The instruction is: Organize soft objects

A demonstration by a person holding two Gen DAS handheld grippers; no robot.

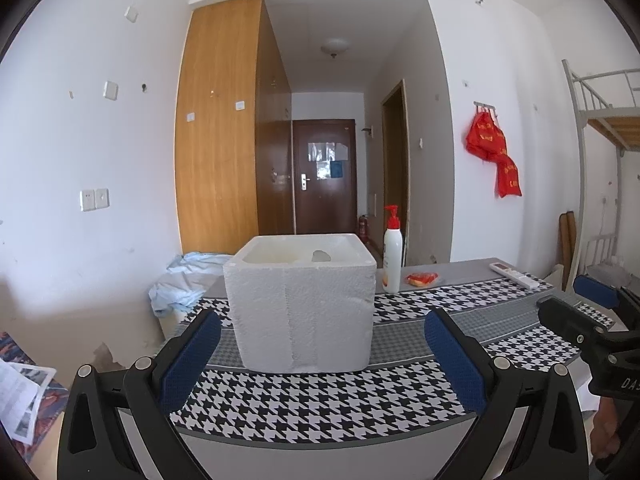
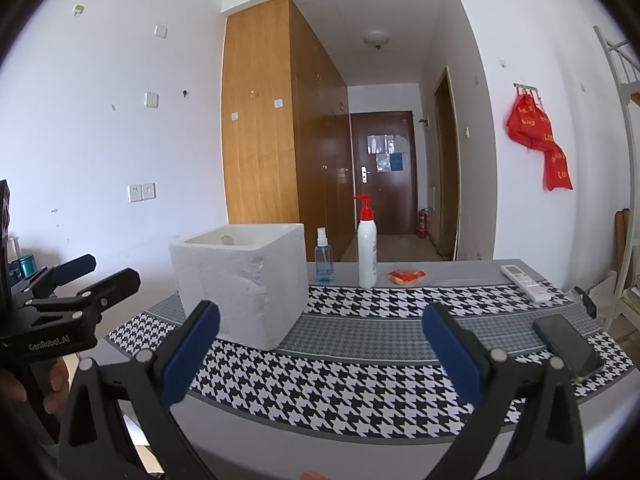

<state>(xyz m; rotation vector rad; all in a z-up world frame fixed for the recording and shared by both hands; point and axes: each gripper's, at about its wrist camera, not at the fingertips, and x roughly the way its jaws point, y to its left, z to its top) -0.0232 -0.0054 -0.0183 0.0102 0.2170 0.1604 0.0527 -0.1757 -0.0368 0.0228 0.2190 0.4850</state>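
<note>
Foam box (image 1: 301,304) sits on my checked table (image 1: 320,404); behind it, one pump bottle (image 1: 392,252), one spray bottle (image 2: 324,258). Both my jaws are spread wide, empty.

Your left gripper (image 2: 76,280) carries the brand "GenRobot.AI" on its black body; your right gripper (image 1: 592,312) shows only the letters "DAS".
</note>
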